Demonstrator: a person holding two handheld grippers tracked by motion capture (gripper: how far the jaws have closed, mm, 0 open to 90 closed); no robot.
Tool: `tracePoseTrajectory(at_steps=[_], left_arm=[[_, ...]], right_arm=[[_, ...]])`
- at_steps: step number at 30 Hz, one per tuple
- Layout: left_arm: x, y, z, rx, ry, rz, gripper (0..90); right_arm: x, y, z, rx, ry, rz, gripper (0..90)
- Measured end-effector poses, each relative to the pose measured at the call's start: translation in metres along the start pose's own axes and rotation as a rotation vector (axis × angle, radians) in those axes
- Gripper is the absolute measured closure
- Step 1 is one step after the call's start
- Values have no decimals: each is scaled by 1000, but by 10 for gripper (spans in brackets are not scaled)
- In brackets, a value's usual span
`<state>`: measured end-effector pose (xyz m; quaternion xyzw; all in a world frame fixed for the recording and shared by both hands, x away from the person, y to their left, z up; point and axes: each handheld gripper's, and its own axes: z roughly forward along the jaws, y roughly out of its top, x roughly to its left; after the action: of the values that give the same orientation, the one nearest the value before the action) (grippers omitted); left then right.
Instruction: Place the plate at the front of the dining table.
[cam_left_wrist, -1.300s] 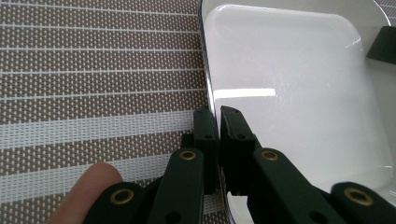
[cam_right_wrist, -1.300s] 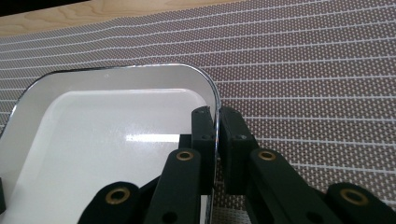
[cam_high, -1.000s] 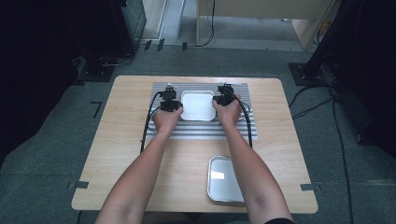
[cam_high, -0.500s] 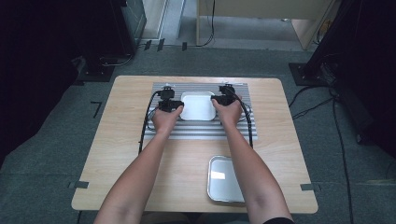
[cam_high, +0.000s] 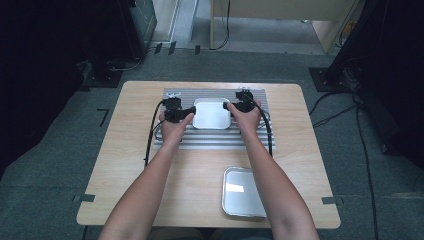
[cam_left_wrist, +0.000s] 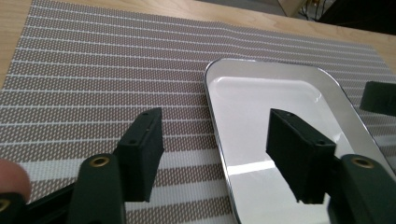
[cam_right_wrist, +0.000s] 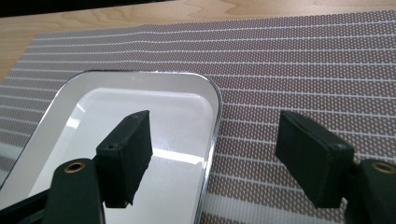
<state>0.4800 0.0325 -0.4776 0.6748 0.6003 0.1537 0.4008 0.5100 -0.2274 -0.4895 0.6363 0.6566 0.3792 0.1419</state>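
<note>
Plywood table (cam_high: 130, 165) carries the whole scene, and a striped woven placemat (cam_high: 215, 140) lies across its far half. On the middle of that placemat sits a white rounded-corner tray (cam_high: 212, 114), flat and empty, while a second metal tray (cam_high: 243, 192) rests near the person's right forearm at the table's near edge, well apart from the first. The left gripper (cam_high: 186, 114) stands at the white tray's left rim and the right gripper (cam_high: 227, 106) at its right rim, each in a hand that reaches in from the near side. In the left gripper view its jaws have just been opening and now stand wide astride the tray's edge (cam_left_wrist: 219, 140), one pad over the mat and the other above the tray's floor, neither pressing on the rim. The right gripper view shows the same: its jaws have just been opening, and the rim (cam_right_wrist: 212, 140) passes between them untouched. Judging from this, the white tray has been set down on the placemat and let go, so that part looks finished; the metal tray lies untouched and may be what is left to handle.
</note>
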Motion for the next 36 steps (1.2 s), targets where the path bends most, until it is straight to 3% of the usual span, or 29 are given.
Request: tracePoseTrajectory(at_steps=[6,10,14,17,27,36], left_arm=[[3,-3,-13,17,-25,3,210],[9,-5,-24,8,-54,-5,185],[11,-9,-31,6,-52,-4,184],[12,-14,-34,10,-32,22,177],[12,-21,-53,-19,-69,72,128],[14,-29,-69,-32,-76,97,116]], right_arm=[[-7,-6,-21,-43,57,-12,258],[-10,-11,-33,-62,46,-45,253],[-16,-17,-44,-77,59,-75,225],[-20,-20,-52,-93,56,-73,208],[-23,-37,-73,-98,60,-119,185],[-38,-57,-91,-95,49,-126,185]])
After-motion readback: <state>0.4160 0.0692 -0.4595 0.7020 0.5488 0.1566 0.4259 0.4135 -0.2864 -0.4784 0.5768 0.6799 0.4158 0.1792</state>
